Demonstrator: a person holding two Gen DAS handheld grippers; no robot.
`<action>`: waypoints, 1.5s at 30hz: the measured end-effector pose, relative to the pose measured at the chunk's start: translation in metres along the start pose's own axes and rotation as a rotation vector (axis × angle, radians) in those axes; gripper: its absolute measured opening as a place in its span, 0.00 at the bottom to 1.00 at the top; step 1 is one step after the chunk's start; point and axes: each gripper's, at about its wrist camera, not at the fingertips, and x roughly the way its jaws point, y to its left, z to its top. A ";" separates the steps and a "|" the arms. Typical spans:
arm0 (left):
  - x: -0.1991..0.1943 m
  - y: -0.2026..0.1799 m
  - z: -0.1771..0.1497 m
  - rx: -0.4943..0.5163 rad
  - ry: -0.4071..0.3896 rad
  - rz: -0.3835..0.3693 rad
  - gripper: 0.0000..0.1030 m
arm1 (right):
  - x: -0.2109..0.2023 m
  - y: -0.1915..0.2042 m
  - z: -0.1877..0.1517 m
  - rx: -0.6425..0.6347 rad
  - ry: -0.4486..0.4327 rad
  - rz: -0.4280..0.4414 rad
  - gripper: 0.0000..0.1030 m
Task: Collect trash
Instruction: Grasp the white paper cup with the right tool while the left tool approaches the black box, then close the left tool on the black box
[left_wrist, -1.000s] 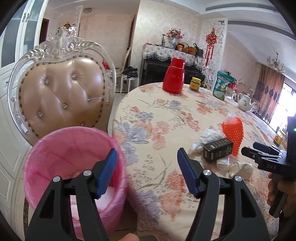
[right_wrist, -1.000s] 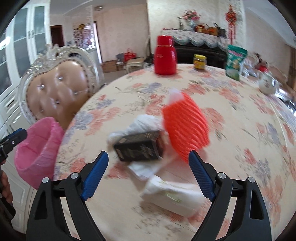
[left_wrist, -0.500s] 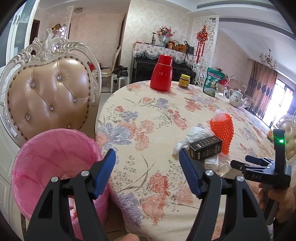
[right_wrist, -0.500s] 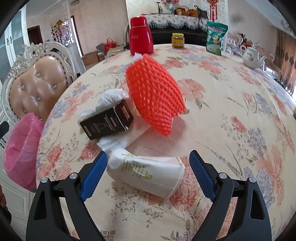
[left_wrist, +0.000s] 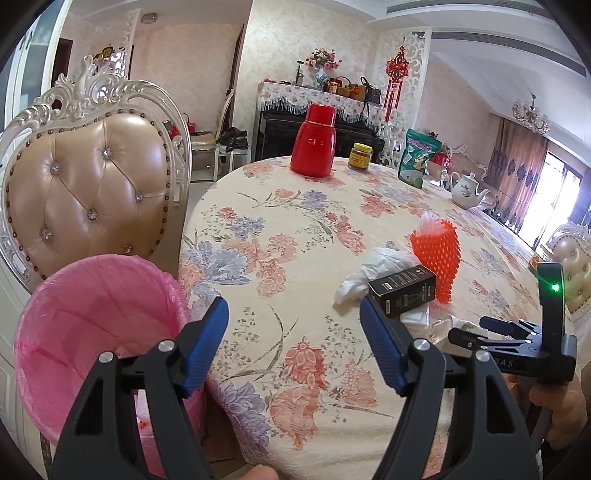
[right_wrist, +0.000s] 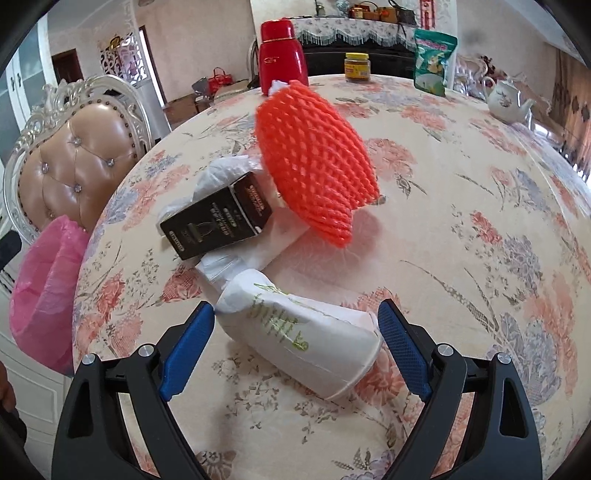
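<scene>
A pile of trash lies on the floral table: a crushed white paper cup (right_wrist: 306, 332) on its side, a black carton (right_wrist: 218, 221), crumpled white plastic (right_wrist: 221, 177) and an orange foam net (right_wrist: 314, 162). My right gripper (right_wrist: 295, 332) is open, its blue pads either side of the cup. My left gripper (left_wrist: 295, 332) is open and empty over the table's edge, beside the pink-lined bin (left_wrist: 92, 325). The left wrist view also shows the carton (left_wrist: 402, 288), the net (left_wrist: 439, 258) and the right gripper (left_wrist: 480, 332).
A tufted chair (left_wrist: 85, 192) stands behind the bin. At the table's far side are a red thermos (left_wrist: 314, 140), a jar (left_wrist: 360, 157), a green bag (left_wrist: 417, 158) and a white teapot (left_wrist: 467, 190).
My right gripper has moved forward and down, so the paper cup now lies between its open fingers. My left gripper has shifted right, from over the bin toward the table.
</scene>
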 end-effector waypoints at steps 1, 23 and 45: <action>0.000 0.000 0.000 0.002 0.001 0.000 0.70 | 0.000 0.000 0.001 0.002 0.001 -0.001 0.82; 0.024 -0.026 0.000 0.032 0.040 -0.044 0.73 | 0.016 -0.010 0.000 -0.036 0.050 0.050 0.44; 0.110 -0.101 0.004 0.013 0.160 -0.177 0.78 | 0.003 -0.074 0.004 -0.037 0.017 0.008 0.32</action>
